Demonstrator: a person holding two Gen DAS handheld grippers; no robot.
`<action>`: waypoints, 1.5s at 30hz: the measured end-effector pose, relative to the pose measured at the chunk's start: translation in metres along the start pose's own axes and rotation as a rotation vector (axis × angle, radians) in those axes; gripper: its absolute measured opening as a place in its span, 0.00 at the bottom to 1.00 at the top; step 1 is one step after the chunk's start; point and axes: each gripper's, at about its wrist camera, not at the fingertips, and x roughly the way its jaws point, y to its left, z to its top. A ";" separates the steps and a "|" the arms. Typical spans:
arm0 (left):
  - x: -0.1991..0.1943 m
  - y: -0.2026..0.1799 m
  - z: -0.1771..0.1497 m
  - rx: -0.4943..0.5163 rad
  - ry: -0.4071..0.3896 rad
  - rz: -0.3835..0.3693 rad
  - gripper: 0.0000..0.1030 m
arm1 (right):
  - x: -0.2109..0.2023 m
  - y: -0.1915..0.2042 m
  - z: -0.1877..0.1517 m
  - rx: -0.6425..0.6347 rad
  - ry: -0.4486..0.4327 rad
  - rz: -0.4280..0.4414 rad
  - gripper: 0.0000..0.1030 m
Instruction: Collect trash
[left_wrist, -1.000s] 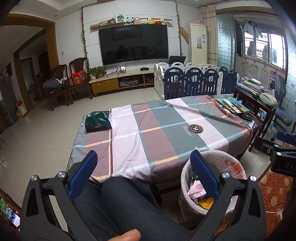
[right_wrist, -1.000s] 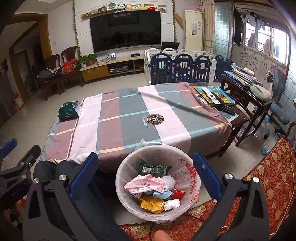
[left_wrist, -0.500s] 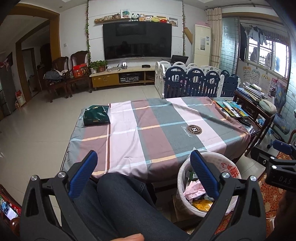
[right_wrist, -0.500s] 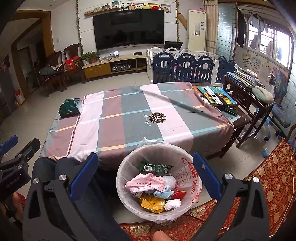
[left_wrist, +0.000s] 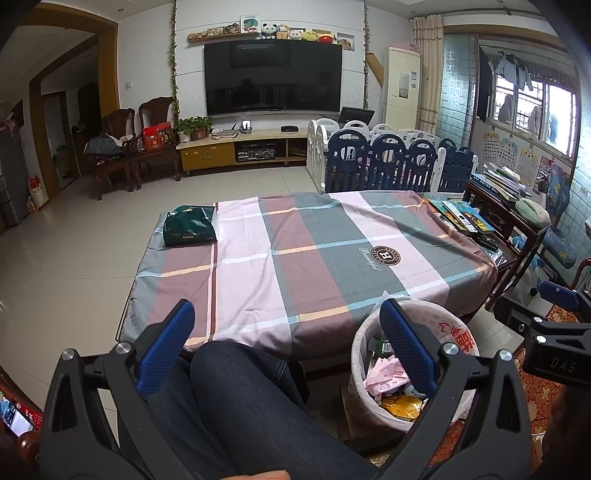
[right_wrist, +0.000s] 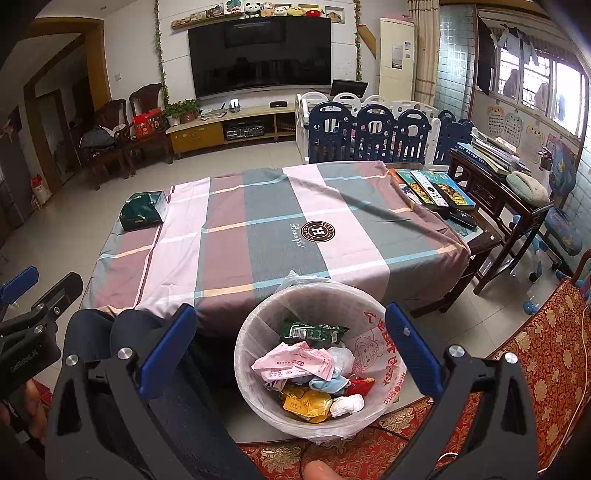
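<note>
Plastic-lined bin (right_wrist: 320, 363) near the table (right_wrist: 258, 236) already holds wrappers (right_wrist: 295, 363); both grippers, left (left_wrist: 284, 345) and right (right_wrist: 288, 347), gape empty, so collecting looks nearly finished.

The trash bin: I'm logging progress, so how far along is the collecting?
Done: the trash bin already holds wrappers, including a pink packet and a yellow one. In hand: nothing; left gripper and right gripper are both open and empty. Left: the tablecloth carries only a green package; whether that's trash is unclear.
</note>
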 end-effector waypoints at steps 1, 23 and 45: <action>0.000 0.000 0.000 0.000 0.000 0.000 0.97 | 0.000 0.000 0.000 0.000 0.000 0.000 0.97; 0.005 -0.001 -0.007 -0.003 0.019 -0.013 0.97 | 0.005 0.004 -0.006 0.004 0.011 0.001 0.97; 0.007 -0.001 -0.008 -0.022 0.026 -0.030 0.97 | 0.014 0.003 -0.016 0.013 0.028 0.003 0.97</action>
